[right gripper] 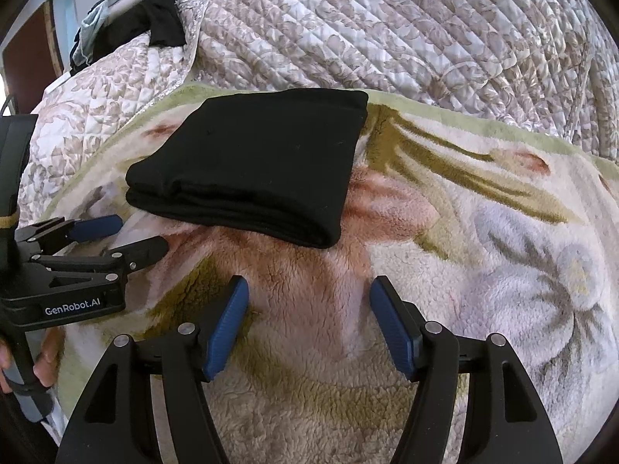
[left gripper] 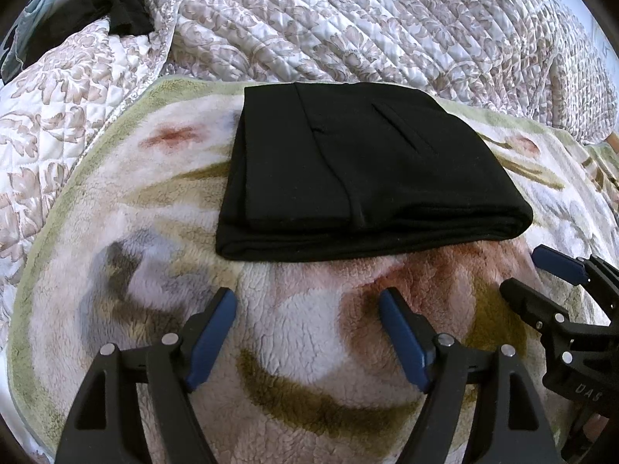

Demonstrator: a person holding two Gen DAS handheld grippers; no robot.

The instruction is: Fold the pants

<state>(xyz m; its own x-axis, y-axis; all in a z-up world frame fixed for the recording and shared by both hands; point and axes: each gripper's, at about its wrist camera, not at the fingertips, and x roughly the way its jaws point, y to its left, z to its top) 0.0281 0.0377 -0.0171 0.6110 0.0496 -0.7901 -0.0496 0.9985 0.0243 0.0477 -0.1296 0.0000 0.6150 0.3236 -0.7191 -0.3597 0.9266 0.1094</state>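
The black pants (left gripper: 359,170) lie folded into a compact rectangle on a fluffy floral blanket (left gripper: 294,332); they also show in the right wrist view (right gripper: 255,162). My left gripper (left gripper: 307,305) is open and empty, just short of the pants' near edge. My right gripper (right gripper: 309,294) is open and empty, near the pants' near right corner. Each gripper shows in the other's view: the right one (left gripper: 537,270) at the right edge, the left one (right gripper: 131,236) at the left edge, both open and off the pants.
A quilted floral bedspread (left gripper: 387,19) covers the bed behind the blanket. Dark clothes (right gripper: 154,15) hang on a rack at the far left. A hand (right gripper: 46,352) holds the left gripper's handle.
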